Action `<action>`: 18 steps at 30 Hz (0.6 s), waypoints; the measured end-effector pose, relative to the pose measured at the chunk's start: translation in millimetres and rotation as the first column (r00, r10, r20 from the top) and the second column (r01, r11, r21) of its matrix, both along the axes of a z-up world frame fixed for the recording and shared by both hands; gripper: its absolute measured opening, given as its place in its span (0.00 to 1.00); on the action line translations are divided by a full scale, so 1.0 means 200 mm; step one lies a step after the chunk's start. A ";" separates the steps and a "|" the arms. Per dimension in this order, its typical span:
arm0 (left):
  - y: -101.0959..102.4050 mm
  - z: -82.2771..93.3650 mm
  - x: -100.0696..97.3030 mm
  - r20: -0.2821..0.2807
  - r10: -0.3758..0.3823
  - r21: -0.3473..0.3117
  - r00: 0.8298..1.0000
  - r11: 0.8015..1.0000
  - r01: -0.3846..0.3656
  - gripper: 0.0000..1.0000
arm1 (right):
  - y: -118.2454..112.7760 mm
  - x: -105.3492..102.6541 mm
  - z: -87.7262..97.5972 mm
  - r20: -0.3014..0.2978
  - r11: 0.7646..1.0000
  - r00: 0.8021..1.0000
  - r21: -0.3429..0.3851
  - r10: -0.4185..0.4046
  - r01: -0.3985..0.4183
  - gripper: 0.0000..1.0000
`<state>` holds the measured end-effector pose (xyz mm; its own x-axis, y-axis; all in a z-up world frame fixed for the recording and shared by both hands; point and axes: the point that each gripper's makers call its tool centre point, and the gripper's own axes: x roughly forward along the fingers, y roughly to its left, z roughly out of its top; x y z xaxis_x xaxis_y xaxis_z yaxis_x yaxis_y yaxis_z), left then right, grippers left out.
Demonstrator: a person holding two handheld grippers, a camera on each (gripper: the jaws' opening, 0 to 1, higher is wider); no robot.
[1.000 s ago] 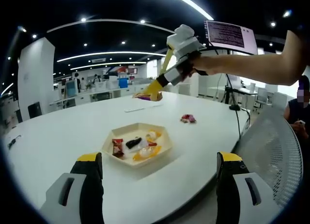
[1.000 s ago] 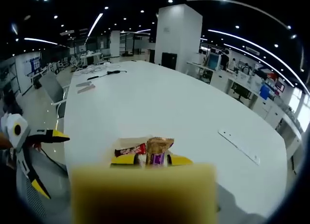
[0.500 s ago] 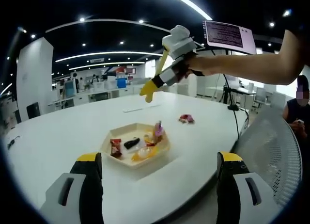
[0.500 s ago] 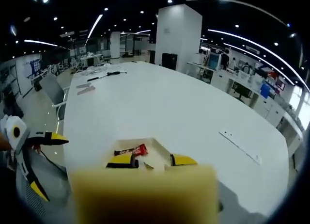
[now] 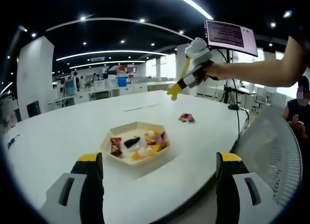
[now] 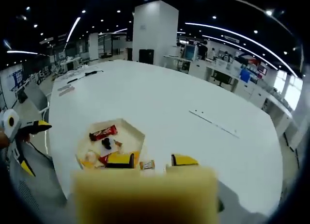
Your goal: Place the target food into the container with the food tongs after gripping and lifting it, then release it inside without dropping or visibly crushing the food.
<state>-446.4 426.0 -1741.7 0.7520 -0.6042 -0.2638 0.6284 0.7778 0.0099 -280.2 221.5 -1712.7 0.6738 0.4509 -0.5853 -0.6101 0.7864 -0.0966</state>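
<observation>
- Right gripper (image 5: 173,91): seen from the left gripper view, raised above the table at upper right, carried by a person's hand (image 5: 209,69). In its own view the yellow tips stood apart with nothing between them.
- Left gripper (image 5: 157,158): jaws wide apart and empty, held low at the near table edge, the container ahead of and between them.
- Container (image 5: 116,139): pale hexagonal tray on the white table (image 5: 58,132). In the right gripper view, the container (image 6: 133,134) sat below and to the left of that gripper's tips.
- Contents: several small wrapped snacks, among them a red-wrapped bar (image 6: 102,132), a dark piece (image 5: 132,142) and yellow-orange pieces (image 5: 145,151); these touched one another loosely.
- Loose wrapped snack (image 5: 186,118): red and pink, lying alone on the table, well apart from the container and below the right gripper. Judged to be the likely next target food.
- Small wrapped item (image 6: 147,164): lay on the table between the right gripper's tips, just outside the tray. Whether it was that same snack could not be told.
- Handling, judged: light, thin crinkly wrapper, probably slippery, contents possibly crushable.
- Hold, judged: across the middle of the packet's body, not the wrapper ends, with gentle pressure.
</observation>
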 end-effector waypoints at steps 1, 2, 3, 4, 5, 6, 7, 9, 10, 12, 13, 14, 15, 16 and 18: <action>0.00 0.00 0.00 -0.002 -0.001 0.001 1.000 1.000 0.001 0.94 | -0.06 0.00 -0.02 -0.003 1.000 1.000 -0.003 -0.019 0.019 0.30; 0.00 0.00 0.00 -0.003 -0.002 0.001 1.000 1.000 0.002 0.94 | -0.09 -0.01 -0.03 -0.006 1.000 1.000 -0.007 -0.030 0.030 0.30; 0.00 0.00 0.00 -0.004 -0.003 0.002 1.000 1.000 0.003 0.94 | -0.14 -0.01 -0.05 -0.010 0.999 0.999 -0.016 -0.047 0.047 0.30; 0.00 -0.01 0.00 -0.005 -0.004 0.003 1.000 1.000 0.004 0.94 | -0.18 -0.02 -0.06 -0.011 0.998 0.998 -0.025 -0.062 0.061 0.30; 0.00 -0.01 0.00 -0.010 -0.007 0.005 1.000 1.000 0.007 0.94 | -0.23 -0.02 -0.08 -0.017 0.996 0.997 -0.037 -0.077 0.077 0.30; 0.00 -0.01 -0.01 -0.012 -0.008 0.007 1.000 1.000 0.008 0.94 | -0.28 -0.03 -0.10 -0.019 0.995 0.996 -0.047 -0.093 0.092 0.30; -0.01 -0.01 -0.01 -0.013 -0.009 0.007 1.000 1.000 0.009 0.94 | -0.31 -0.03 -0.11 -0.022 0.993 0.994 -0.051 -0.104 0.102 0.30; -0.01 -0.01 0.00 -0.016 -0.009 0.008 1.000 1.000 0.010 0.93 | -0.38 -0.03 -0.13 -0.022 0.990 0.992 -0.064 -0.128 0.126 0.30; -0.01 -0.02 0.00 -0.018 -0.009 0.010 1.000 1.000 0.009 0.93 | -0.41 -0.03 -0.14 -0.024 0.989 0.990 -0.065 -0.138 0.136 0.30; -0.01 -0.02 0.00 -0.019 -0.009 0.010 1.000 1.000 0.009 0.93 | -0.46 -0.02 -0.17 -0.033 0.984 0.985 -0.060 -0.168 0.166 0.30; -0.01 -0.02 0.00 -0.018 -0.007 0.008 1.000 1.000 0.007 0.93 | -0.49 -0.02 -0.19 -0.039 0.982 0.982 -0.058 -0.183 0.181 0.30; 0.00 -0.01 0.00 -0.017 -0.006 0.007 1.000 1.000 0.006 0.93 | -0.49 -0.02 -0.19 -0.043 0.981 0.981 -0.056 -0.190 0.187 0.30; 0.00 -0.02 0.00 -0.017 -0.005 0.007 1.000 1.000 0.005 0.94 | -0.51 -0.01 -0.21 -0.050 0.978 0.978 -0.053 -0.203 0.200 0.30; 0.00 -0.02 0.00 -0.019 -0.005 0.009 1.000 1.000 0.005 0.93 | -0.53 0.00 -0.23 -0.056 0.975 0.974 -0.045 -0.221 0.219 0.30; 0.00 -0.02 0.00 -0.022 -0.006 0.012 1.000 1.000 0.006 0.93 | -0.55 0.02 -0.26 -0.063 0.970 0.968 -0.042 -0.241 0.239 0.30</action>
